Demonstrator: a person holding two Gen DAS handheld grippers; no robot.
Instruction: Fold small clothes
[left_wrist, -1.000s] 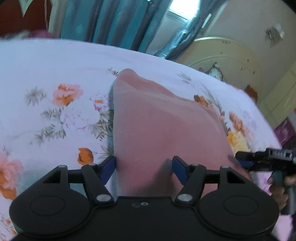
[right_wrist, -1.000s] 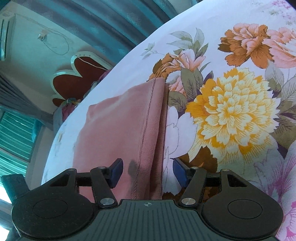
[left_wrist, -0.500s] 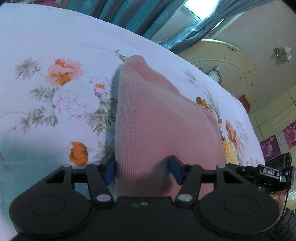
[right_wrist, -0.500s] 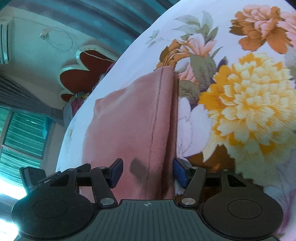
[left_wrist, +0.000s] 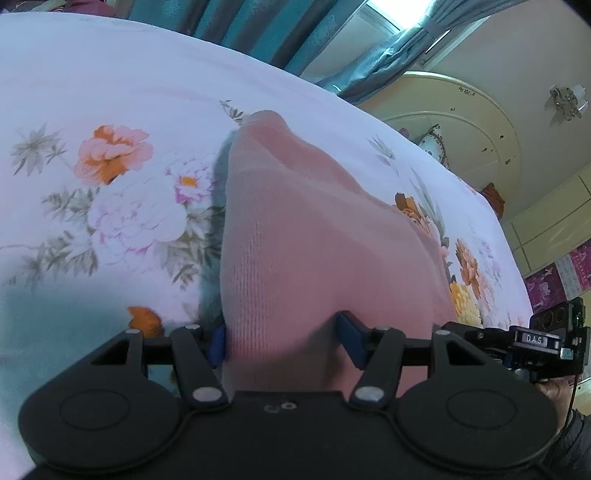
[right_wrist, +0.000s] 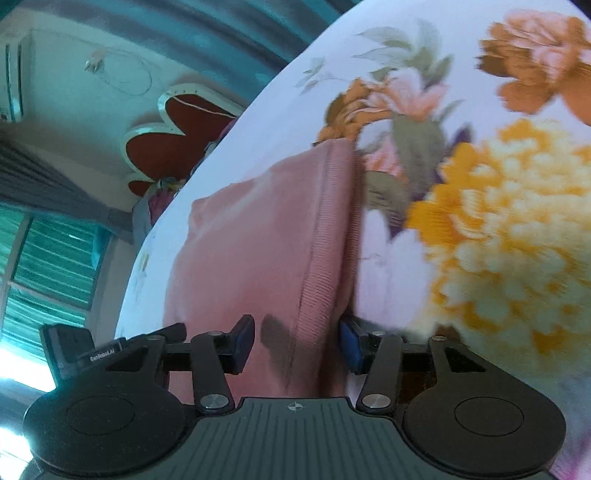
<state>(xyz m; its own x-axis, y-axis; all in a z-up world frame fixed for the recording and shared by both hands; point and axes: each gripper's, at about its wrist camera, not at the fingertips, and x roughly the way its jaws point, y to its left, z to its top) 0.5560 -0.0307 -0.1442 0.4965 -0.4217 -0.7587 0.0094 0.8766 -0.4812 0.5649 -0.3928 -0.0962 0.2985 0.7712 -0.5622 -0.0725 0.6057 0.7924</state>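
Pink ribbed knit garment lying on floral bedsheet, near edge between left gripper blue pads, jaws apart, stitched hem between right gripper closing jaws, not yet pinched, soft rounded folds

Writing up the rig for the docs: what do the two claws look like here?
Both match: black bodies with two round discs, black linkage arms on silver pivot screws, blue pads on the fingers. The left claw has a smooth body. The right claw has a ribbed one with a crosshair mark, and in the left view a white "D.A.S" label. A dark sleeve shows there too.
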